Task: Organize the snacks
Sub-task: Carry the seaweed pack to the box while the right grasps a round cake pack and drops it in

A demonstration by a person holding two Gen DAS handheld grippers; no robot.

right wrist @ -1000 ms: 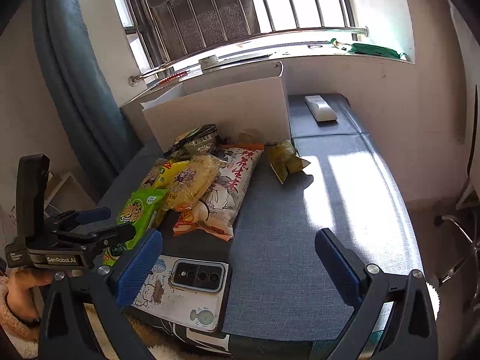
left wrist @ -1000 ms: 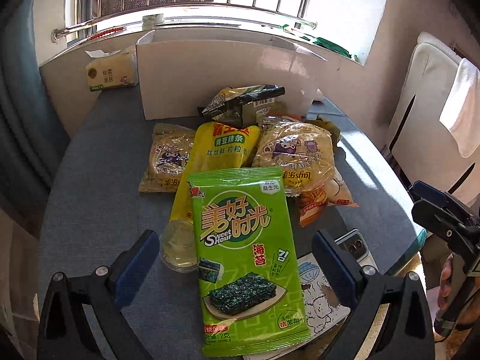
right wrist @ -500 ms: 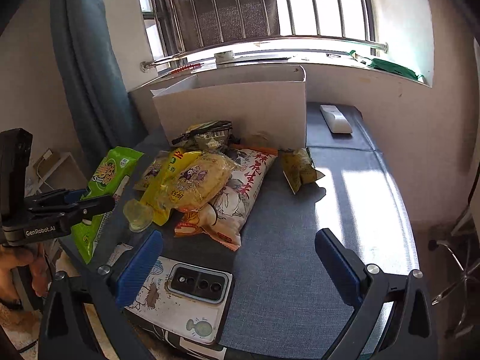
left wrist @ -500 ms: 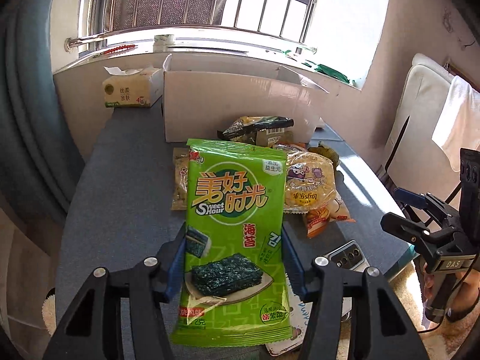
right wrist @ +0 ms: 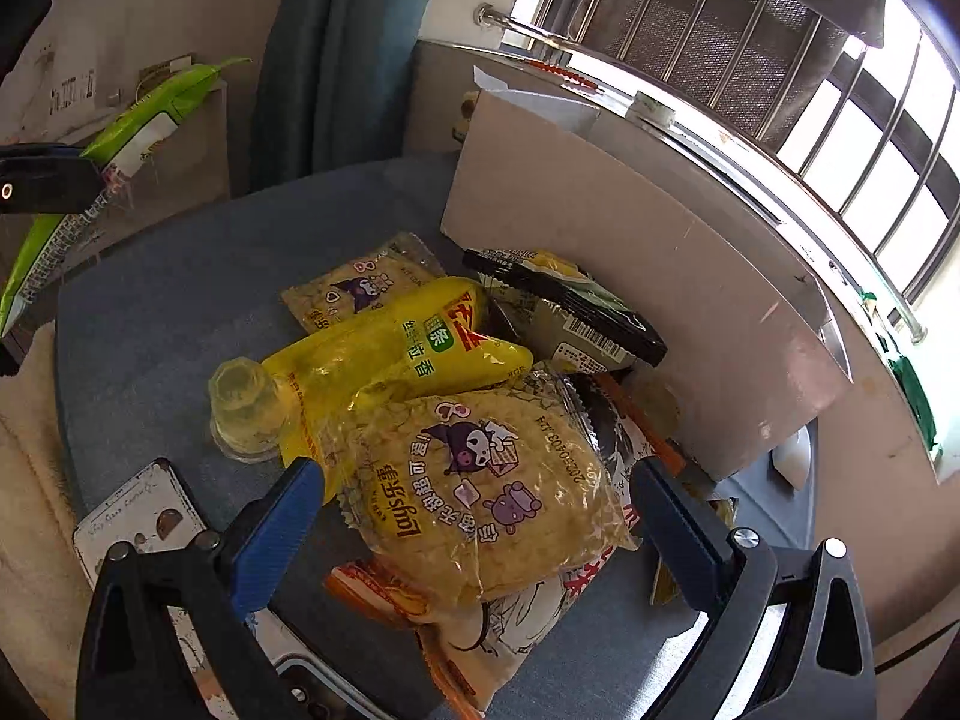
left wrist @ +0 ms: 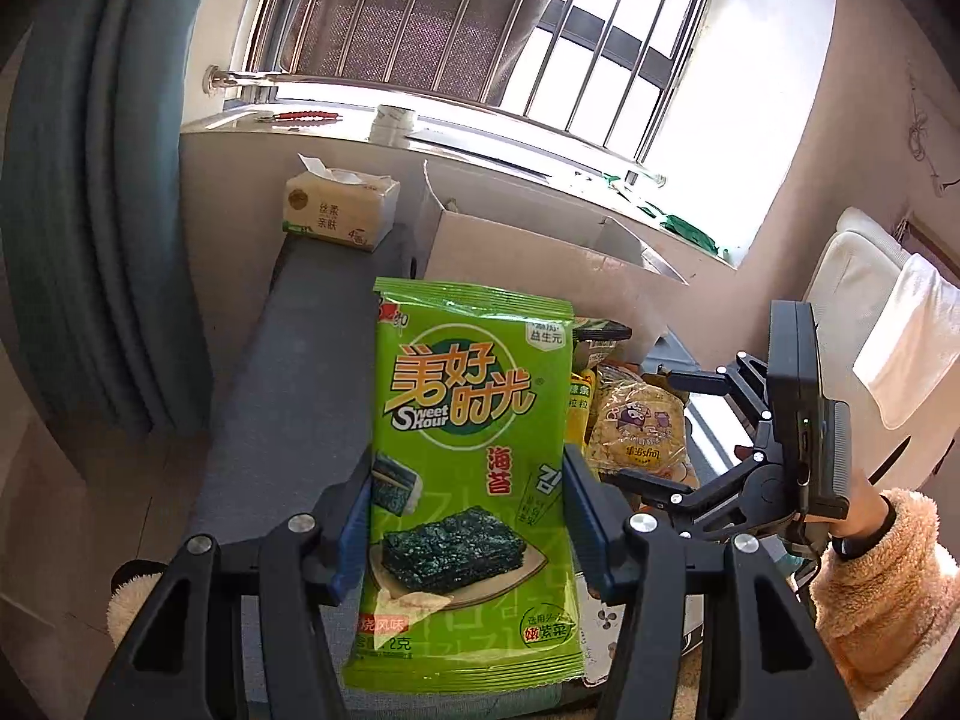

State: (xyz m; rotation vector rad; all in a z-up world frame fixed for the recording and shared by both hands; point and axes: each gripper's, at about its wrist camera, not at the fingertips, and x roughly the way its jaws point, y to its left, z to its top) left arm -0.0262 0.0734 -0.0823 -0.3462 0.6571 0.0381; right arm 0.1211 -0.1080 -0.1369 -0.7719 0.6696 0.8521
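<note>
My left gripper (left wrist: pixel 465 516) is shut on a green seaweed snack packet (left wrist: pixel 471 462), held upright above the near end of the grey table (left wrist: pixel 300 396). The same packet (right wrist: pixel 129 126) shows edge-on at the far left of the right wrist view. My right gripper (right wrist: pixel 474 516) stands open over the snack pile, its blue pads on either side of a clear Lay's chip bag (right wrist: pixel 480 492) without touching it. Beside that bag lie a yellow noodle-snack bag (right wrist: pixel 390 348), a second clear chip bag (right wrist: pixel 360 288) and a black-edged packet (right wrist: pixel 570 312). The right gripper (left wrist: pixel 690 438) also appears in the left wrist view.
An open cardboard box (right wrist: pixel 630 252) stands behind the pile, by the window sill. A small clear jelly cup (right wrist: pixel 246 408) and a phone (right wrist: pixel 144 528) lie near the table's front edge. A tissue pack (left wrist: pixel 342 210) sits at the far left corner. A white chair (left wrist: pixel 864 300) is at right.
My left gripper closed on the green packet and lifted it off the table. My right gripper swung left and rolled, coming down over the snack pile.
</note>
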